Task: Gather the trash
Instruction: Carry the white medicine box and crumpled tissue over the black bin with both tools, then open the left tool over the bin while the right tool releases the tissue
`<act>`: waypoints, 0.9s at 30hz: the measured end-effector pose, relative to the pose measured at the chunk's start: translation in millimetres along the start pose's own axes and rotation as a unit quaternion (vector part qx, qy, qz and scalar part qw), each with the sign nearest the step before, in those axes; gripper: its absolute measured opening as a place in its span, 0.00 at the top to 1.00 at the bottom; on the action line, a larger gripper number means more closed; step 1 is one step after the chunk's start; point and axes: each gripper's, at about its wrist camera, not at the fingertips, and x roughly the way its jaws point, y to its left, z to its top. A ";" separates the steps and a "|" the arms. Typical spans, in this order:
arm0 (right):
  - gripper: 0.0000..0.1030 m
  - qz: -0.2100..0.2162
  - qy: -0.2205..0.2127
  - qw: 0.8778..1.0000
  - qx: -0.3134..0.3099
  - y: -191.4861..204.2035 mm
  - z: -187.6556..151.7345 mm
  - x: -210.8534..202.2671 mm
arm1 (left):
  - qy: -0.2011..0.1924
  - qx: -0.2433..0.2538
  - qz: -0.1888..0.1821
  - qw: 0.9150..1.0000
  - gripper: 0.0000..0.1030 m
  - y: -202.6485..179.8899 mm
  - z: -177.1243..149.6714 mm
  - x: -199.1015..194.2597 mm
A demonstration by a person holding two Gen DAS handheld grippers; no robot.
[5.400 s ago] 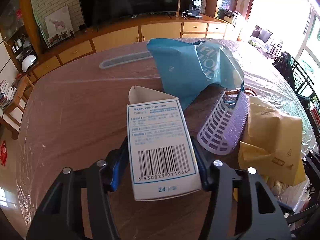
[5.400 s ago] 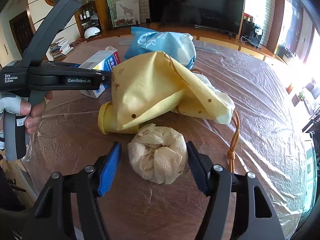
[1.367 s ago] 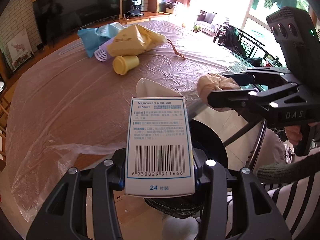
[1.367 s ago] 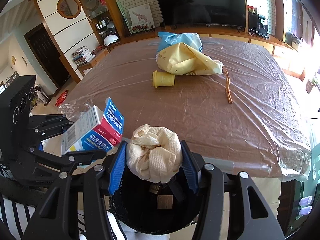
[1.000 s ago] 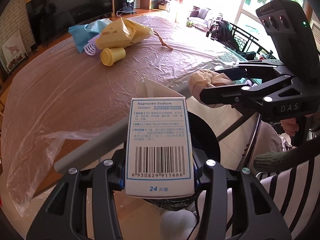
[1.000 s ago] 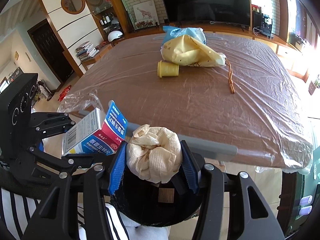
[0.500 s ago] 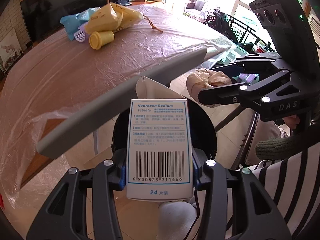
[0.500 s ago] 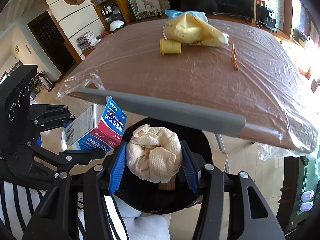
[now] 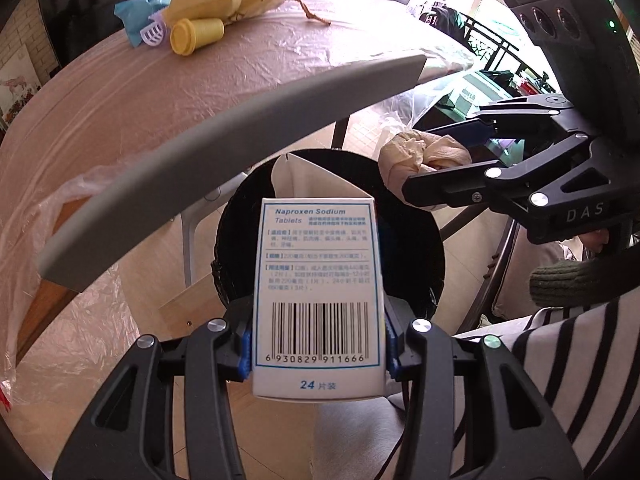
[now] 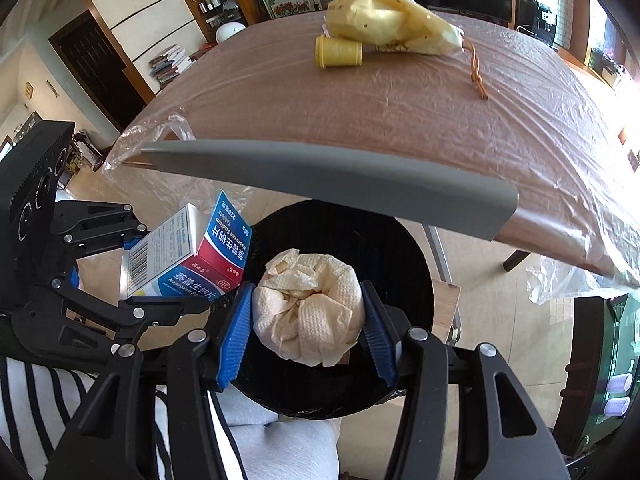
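Note:
My left gripper (image 9: 316,344) is shut on a white and blue tablet box (image 9: 316,292) with a barcode, held over a black-lined trash bin (image 9: 424,248) below the table edge. The box also shows in the right wrist view (image 10: 188,260). My right gripper (image 10: 306,332) is shut on a crumpled beige paper towel (image 10: 308,312), held over the same bin (image 10: 400,264). The towel also shows in the left wrist view (image 9: 420,156), to the right of the box.
The brown table (image 10: 360,108) under clear plastic has a grey front edge (image 10: 320,176) just above the bin. On it lie a yellow cup (image 10: 338,52), a yellow bag (image 10: 388,20), a blue bag (image 9: 136,12) and a brown cord (image 10: 476,68). My striped sleeves (image 9: 568,360) are close by.
Both grippers have carried the box and the towel off the table and down below its edge, over the bin. Both grips are unchanged.

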 end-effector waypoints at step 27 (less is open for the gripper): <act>0.50 -0.019 0.033 0.999 0.005 0.1 -5.4 32.8 | 0.036 -0.002 0.025 0.999 0.54 10.3 -6.6 34.9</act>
